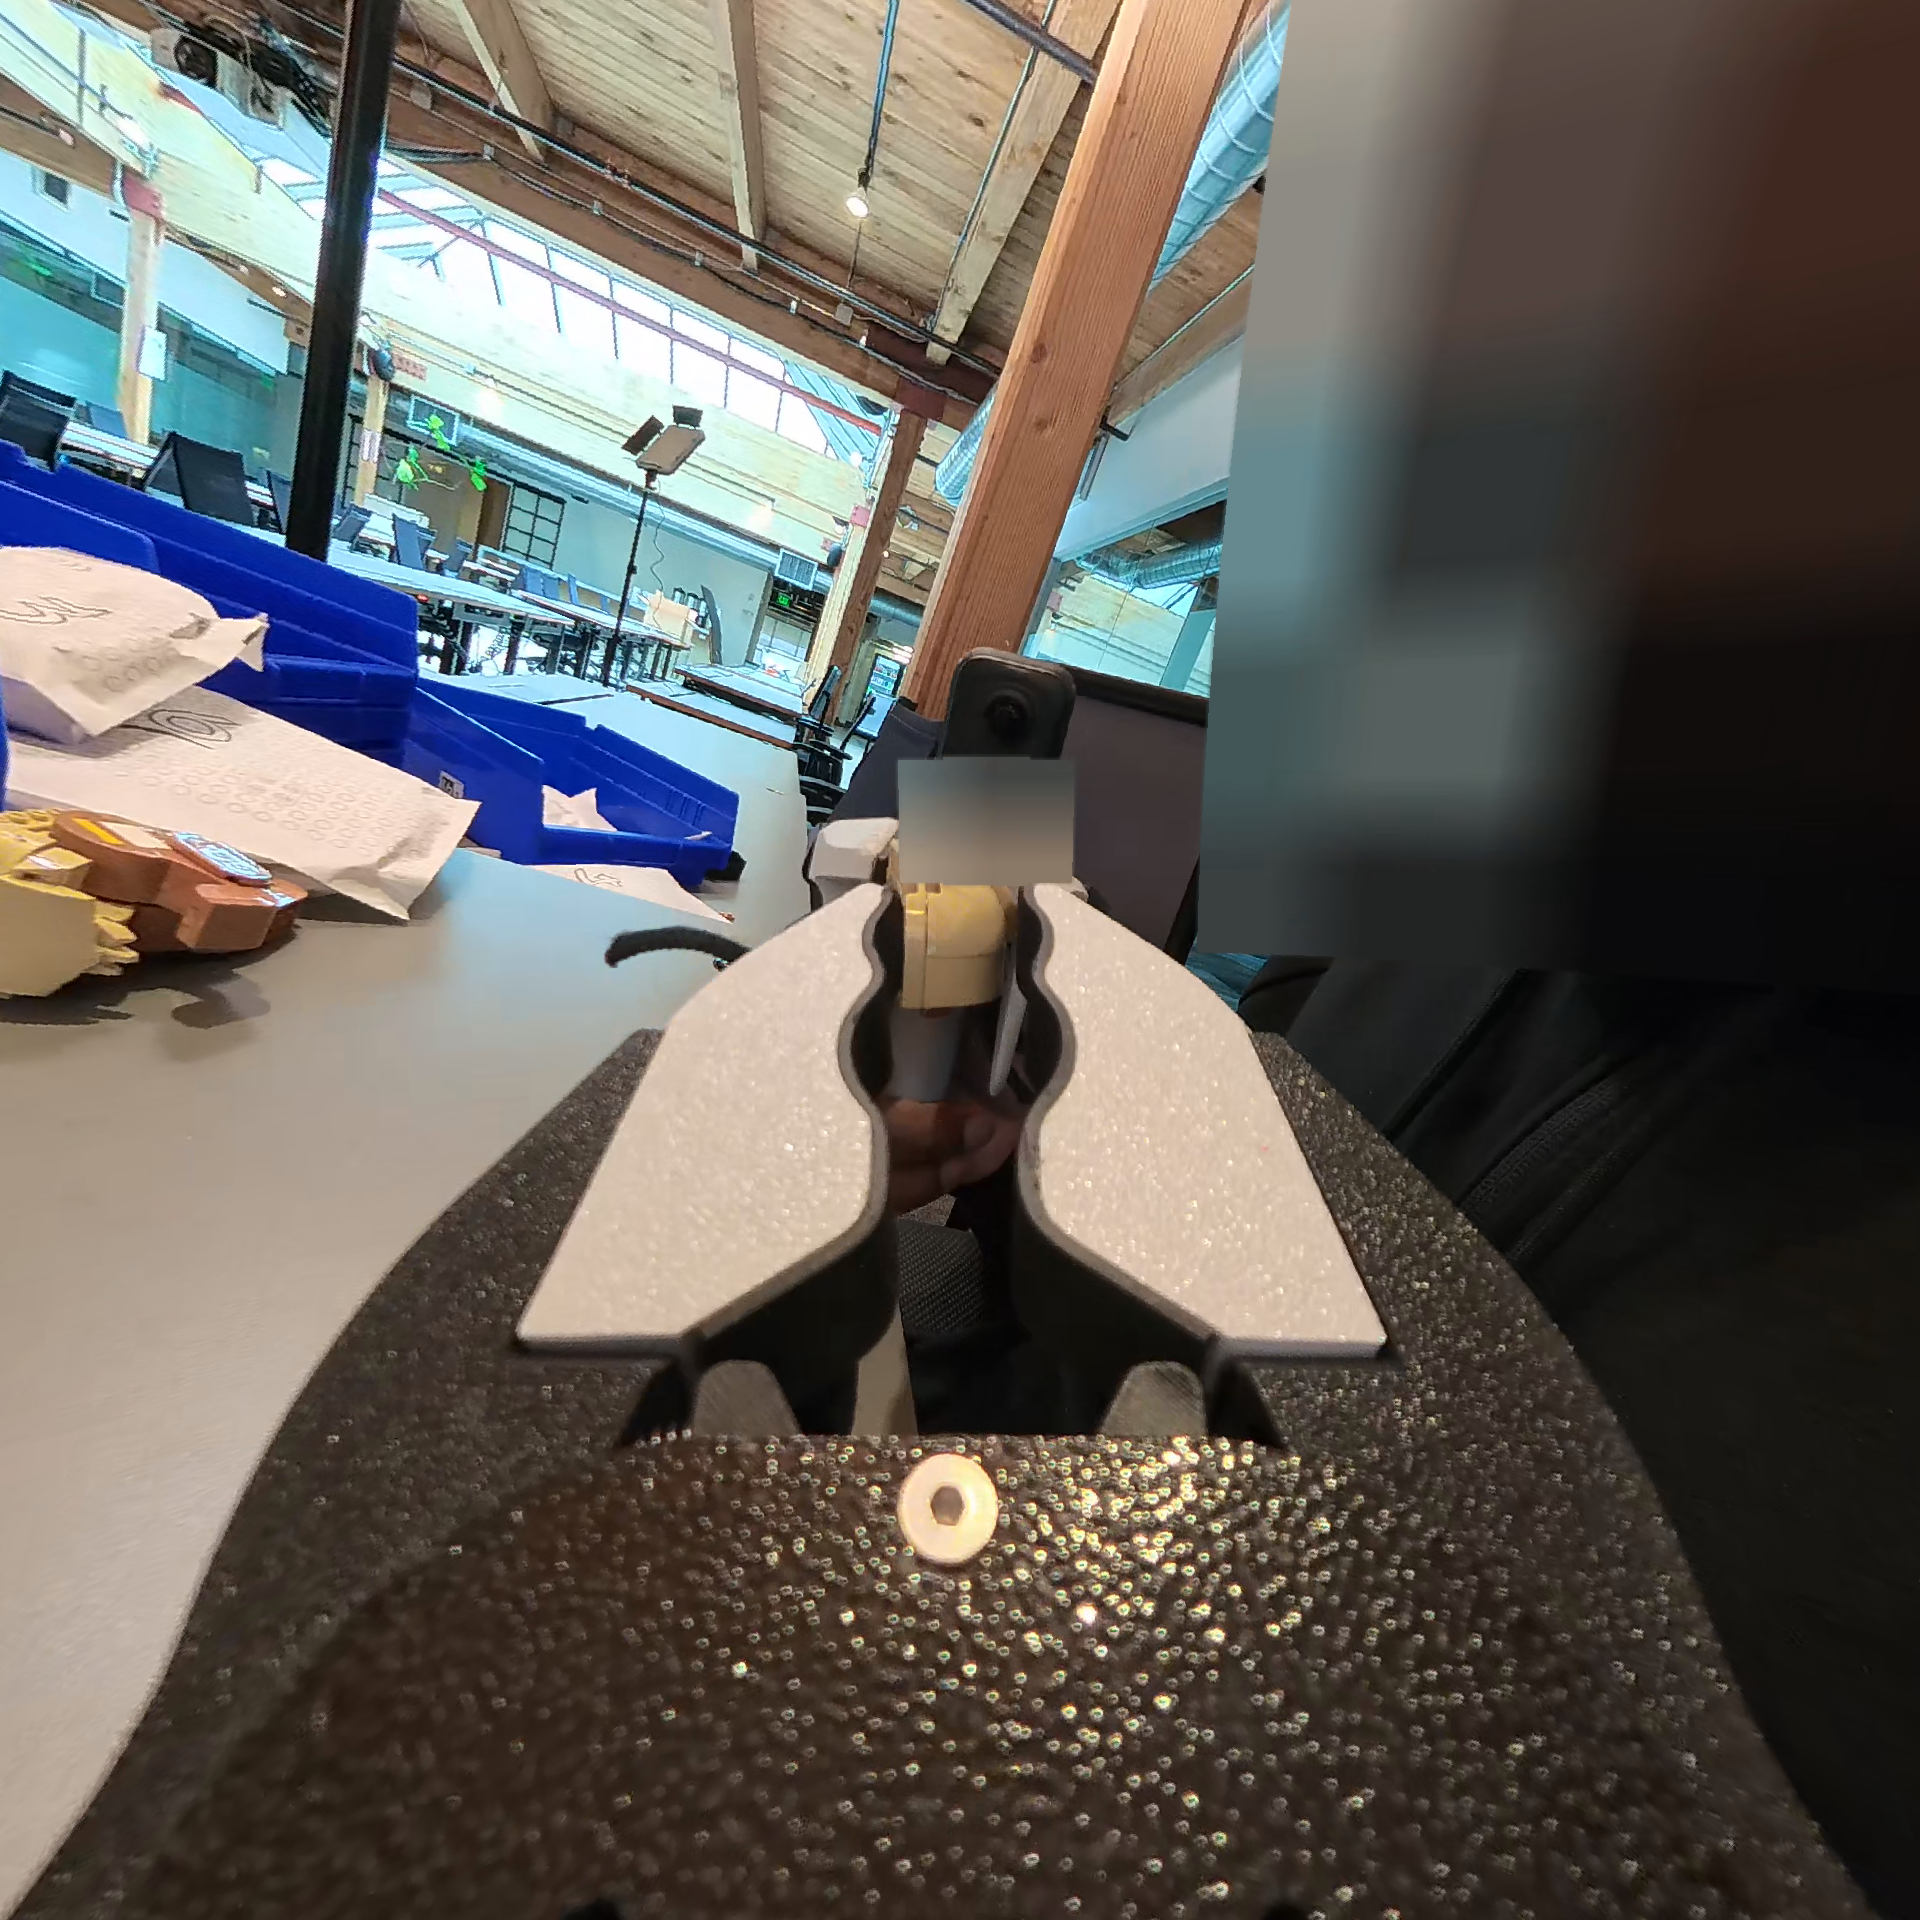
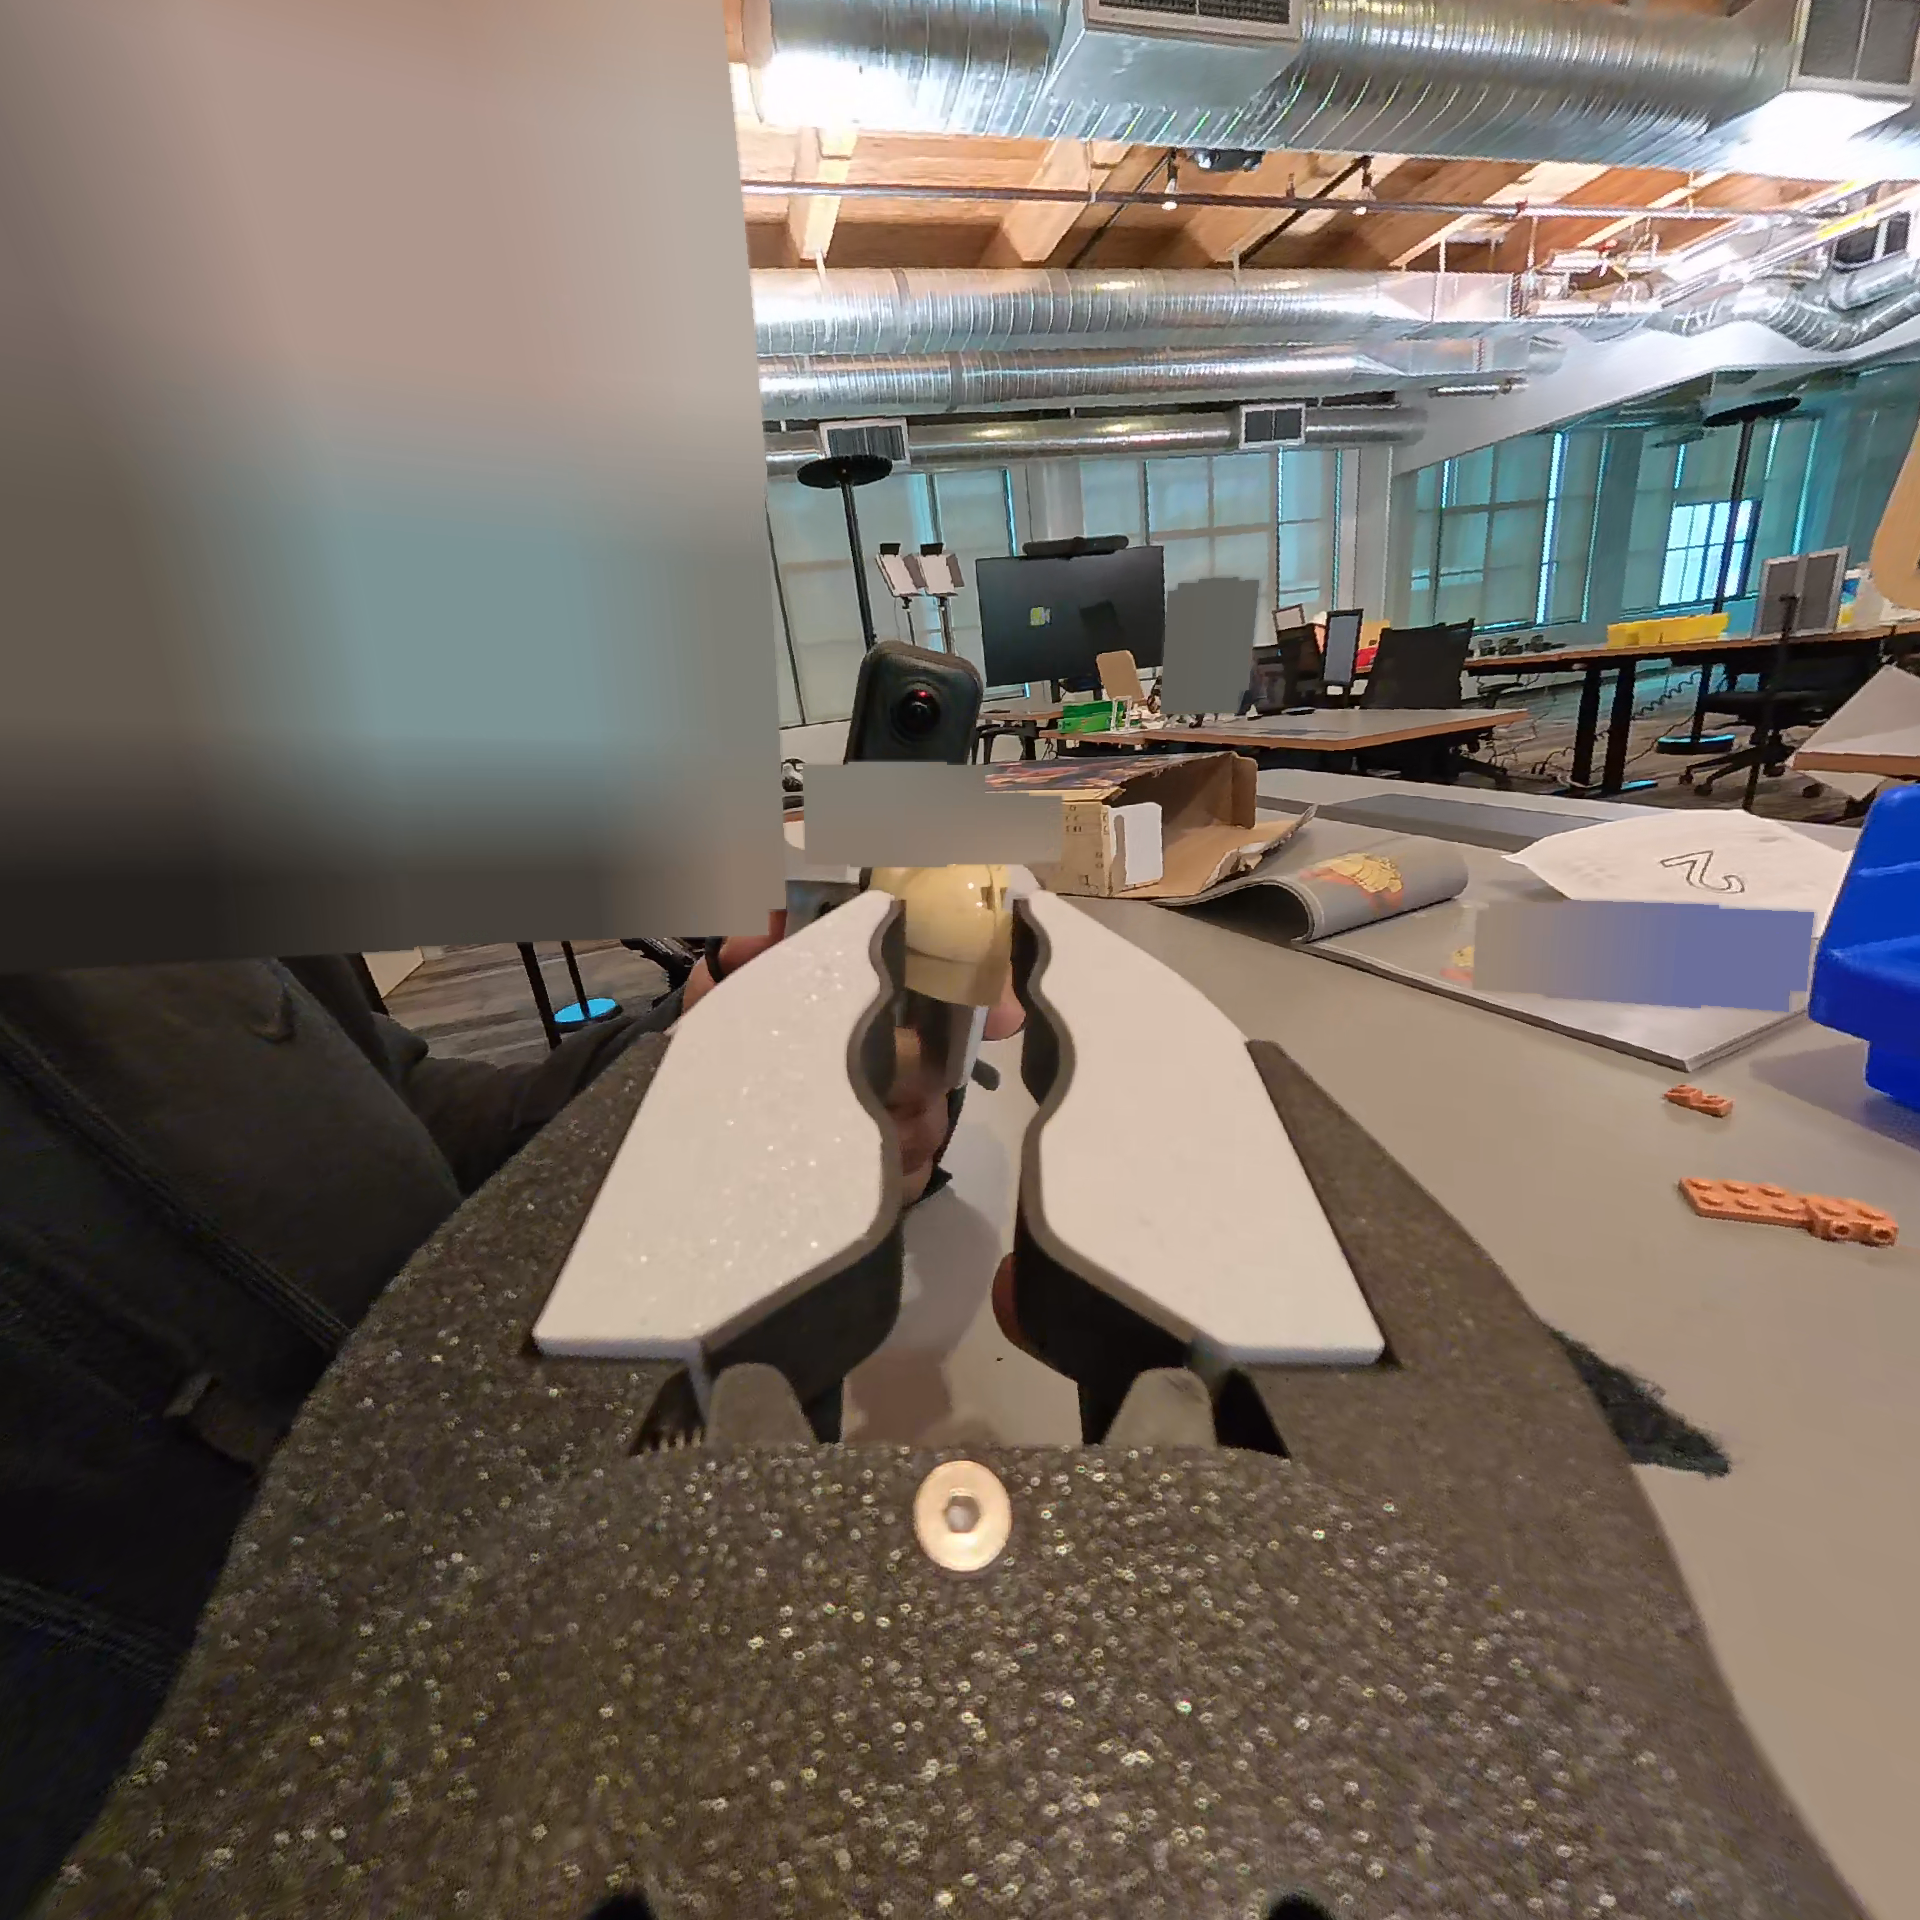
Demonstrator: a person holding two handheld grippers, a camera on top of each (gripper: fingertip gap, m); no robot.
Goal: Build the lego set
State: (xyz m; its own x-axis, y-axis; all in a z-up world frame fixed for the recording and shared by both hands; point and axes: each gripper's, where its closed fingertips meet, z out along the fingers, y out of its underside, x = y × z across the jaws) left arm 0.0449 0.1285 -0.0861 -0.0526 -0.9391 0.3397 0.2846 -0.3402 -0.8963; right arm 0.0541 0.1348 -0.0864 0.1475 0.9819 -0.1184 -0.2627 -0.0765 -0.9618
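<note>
Two grippers, both raised off the grey table (image 2: pixel 1455 1351) and facing each other, each closed down on the same small tan piece (image 1: pixel 951 940).

Progress, as I judge it: partway. A tan-and-brown built section (image 1: pixel 135 894) lies on the table at 9 o'clock in the left wrist view, beside opened white paper bags (image 1: pixel 260 810) and blue bins (image 1: pixel 499 748). In the right wrist view, loose orange-brown plates (image 2: pixel 1787 1210) sit at 3 o'clock, unattached, and the instruction booklet (image 2: pixel 1371 904) lies open at 2 o'clock with a torn cardboard box (image 2: pixel 1174 821) behind it. So one section is assembled; the loose plates and the sub-part in hand are not yet joined to it. How many bags remain, I cannot tell.

Left gripper (image 1: pixel 951 914): jaws narrowed to a slim gap, tips pinching the rounded tan piece at 12 o'clock. A grey part hangs below it between the fingers.

Right gripper (image 2: pixel 951 930): jaws likewise nearly together, tips pressed on either side of the tan piece (image 2: pixel 945 935), seen from the opposite side. A bare hand shows behind the gap, lower down.

The other unit's black camera (image 1: pixel 1013 707) stands just above the piece in each view. Whether the piece is being pressed together or pulled apart, I cannot tell.
</note>
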